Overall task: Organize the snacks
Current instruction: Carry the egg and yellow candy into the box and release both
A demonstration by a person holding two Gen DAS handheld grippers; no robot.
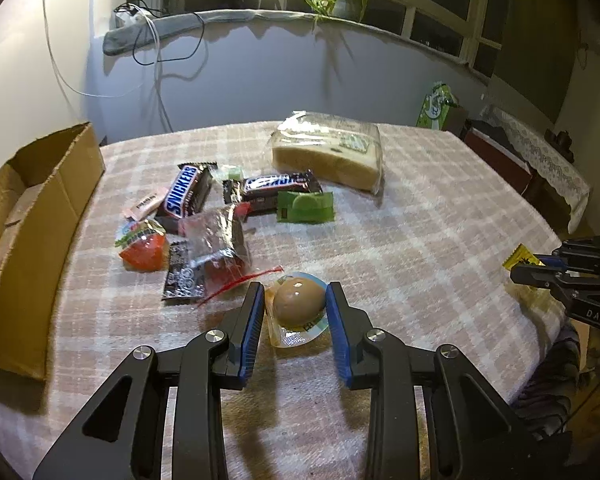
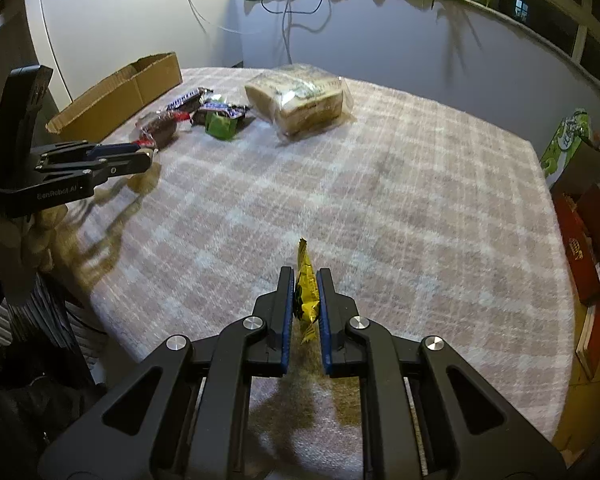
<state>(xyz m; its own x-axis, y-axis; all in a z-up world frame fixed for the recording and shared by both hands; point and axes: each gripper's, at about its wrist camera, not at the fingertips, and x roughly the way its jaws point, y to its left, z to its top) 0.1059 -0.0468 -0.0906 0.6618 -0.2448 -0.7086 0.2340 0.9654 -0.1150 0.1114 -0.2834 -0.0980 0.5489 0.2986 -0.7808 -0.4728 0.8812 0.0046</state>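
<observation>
A brown egg in a clear sealed packet (image 1: 298,300) lies on the checked tablecloth (image 1: 400,240). My left gripper (image 1: 295,288) is closed around it, both blue pads touching its sides. A yellow snack packet (image 2: 306,292) stands on edge between the pads of my right gripper (image 2: 305,271), which is shut on it near the table's front edge. The left wrist view shows that right gripper (image 1: 520,270) at the far right, with the yellow packet (image 1: 520,258) poking out. An open cardboard box (image 1: 40,208) sits at the left.
Loose snacks lie beyond the egg: a Snickers bar (image 1: 182,196), a second bar (image 1: 276,186), a green packet (image 1: 306,207), a red jelly cup (image 1: 144,248), a clear bag of dark cake (image 1: 216,240). Bagged bread (image 1: 328,152) lies behind. Off the right edge stands a green carton (image 2: 566,140).
</observation>
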